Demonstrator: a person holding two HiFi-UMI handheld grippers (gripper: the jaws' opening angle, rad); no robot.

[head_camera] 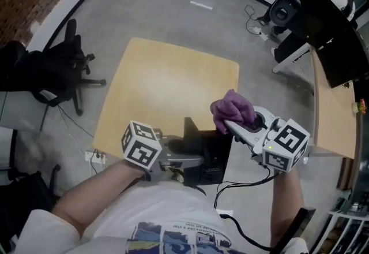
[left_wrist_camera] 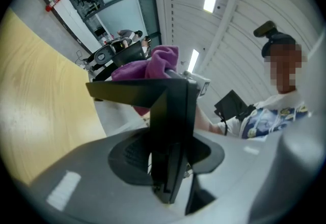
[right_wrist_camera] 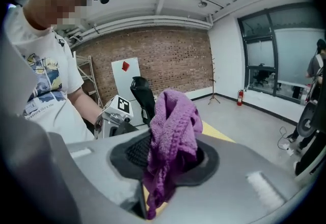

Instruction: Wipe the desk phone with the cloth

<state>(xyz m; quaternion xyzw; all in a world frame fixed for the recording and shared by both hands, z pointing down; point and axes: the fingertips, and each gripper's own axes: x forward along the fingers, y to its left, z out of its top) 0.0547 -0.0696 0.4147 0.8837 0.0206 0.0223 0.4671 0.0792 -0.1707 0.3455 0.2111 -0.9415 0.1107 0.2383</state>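
Observation:
The black desk phone [head_camera: 203, 150] hangs near the wooden table's [head_camera: 164, 82] front edge, with my left gripper [head_camera: 195, 160] shut on it. In the left gripper view a black angled part of the phone [left_wrist_camera: 170, 116] stands upright between the jaws. My right gripper [head_camera: 229, 126] is shut on a bunched purple cloth [head_camera: 233, 109], which is held just above and to the right of the phone. In the right gripper view the cloth [right_wrist_camera: 172, 131] droops out of the jaws, and the left gripper's marker cube [right_wrist_camera: 120, 106] shows behind it. The cloth [left_wrist_camera: 152, 66] also peeks over the phone.
A black office chair [head_camera: 55, 77] stands on the floor left of the table. A second desk [head_camera: 331, 111] with dark monitors [head_camera: 340, 53] runs along the right. A black cable [head_camera: 233, 189] trails from the right gripper. A power strip [head_camera: 95, 157] lies by the table's left corner.

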